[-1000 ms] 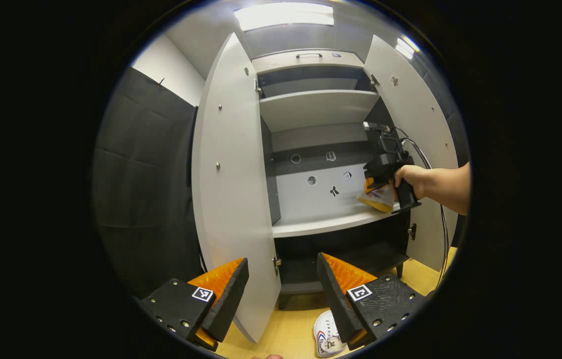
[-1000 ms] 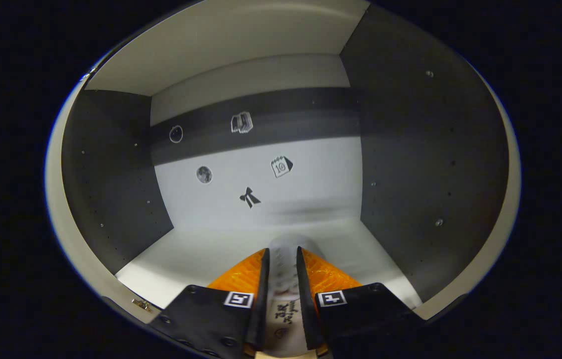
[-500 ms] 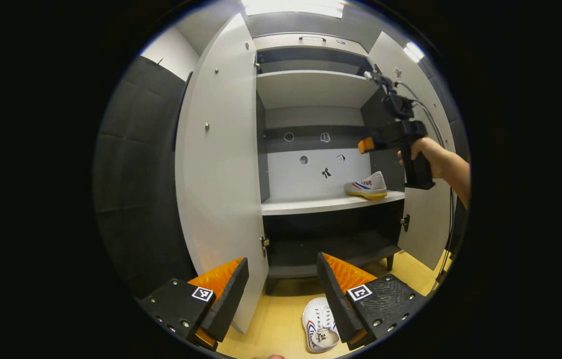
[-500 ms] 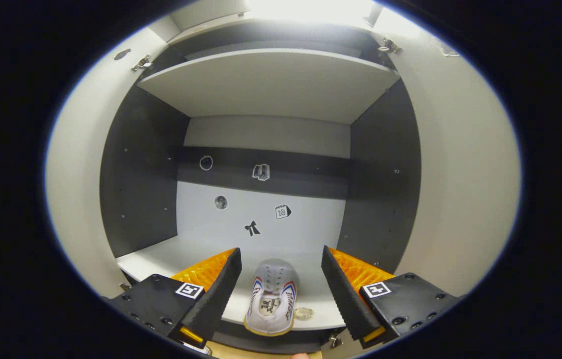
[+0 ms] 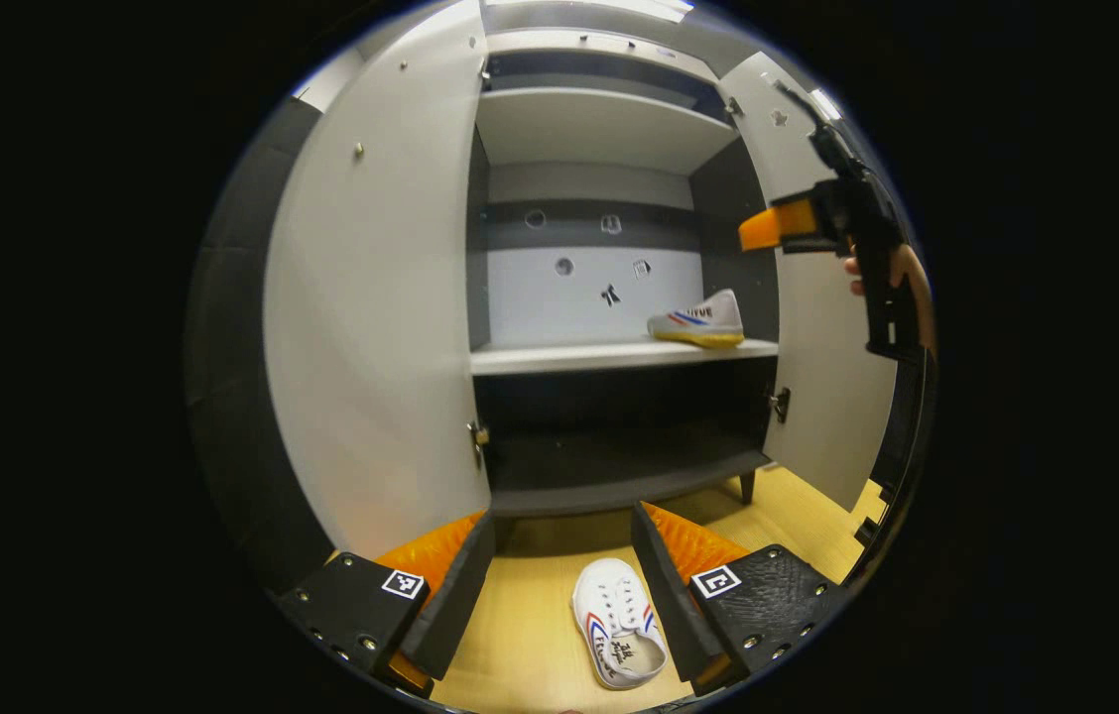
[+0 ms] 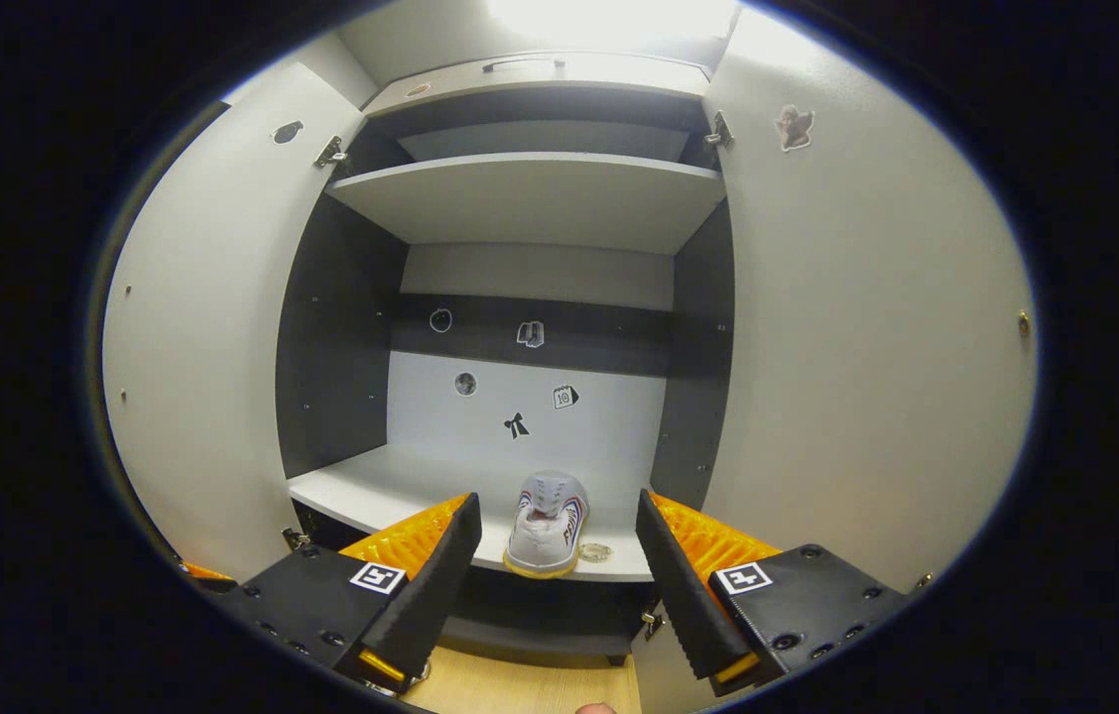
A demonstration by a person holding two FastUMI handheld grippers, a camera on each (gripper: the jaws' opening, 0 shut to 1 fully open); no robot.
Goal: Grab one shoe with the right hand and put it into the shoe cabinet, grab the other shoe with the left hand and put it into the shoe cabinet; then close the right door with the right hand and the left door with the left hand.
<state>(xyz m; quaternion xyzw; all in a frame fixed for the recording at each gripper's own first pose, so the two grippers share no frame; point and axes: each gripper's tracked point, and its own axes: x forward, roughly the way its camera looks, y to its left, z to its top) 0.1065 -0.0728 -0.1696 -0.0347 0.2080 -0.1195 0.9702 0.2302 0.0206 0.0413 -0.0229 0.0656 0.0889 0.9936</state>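
- At the bottom of the left gripper view, the left tongs (image 5: 561,585) stand released, jaws spread wide and gripping nothing.
- Between those jaws, on the wooden floor (image 5: 798,511), lies the second shoe (image 5: 617,635), white with red and blue stripes, its opening facing up; its edge sits just beside the right-hand finger (image 5: 664,585), and whether they touch cannot be told.
- Beyond it stands the shoe cabinet (image 5: 609,496) with both doors swung open: the left door (image 5: 371,327) fills the near left, the right door (image 5: 822,397) hangs on the far side.
- On the middle shelf (image 5: 559,355), toward its right end near the front edge, rests the first shoe (image 5: 698,322), side-on, with a yellowish sole.
- At the upper right of that view, a hand (image 5: 902,283) holds the right tongs (image 5: 763,228) in the air in front of the right door, above the shelved shoe and well apart from it.
- In the right gripper view, the right tongs (image 6: 555,555) are likewise released, jaws wide apart and empty.
- Framed between them farther off, the first shoe (image 6: 547,521) sits on the middle shelf (image 6: 391,491), heel toward the camera, with a small round ring-like thing (image 6: 596,551) just beside it.
- Small stickers (image 6: 517,426) dot the cabinet's back panel, and an upper shelf (image 6: 530,193) spans above.
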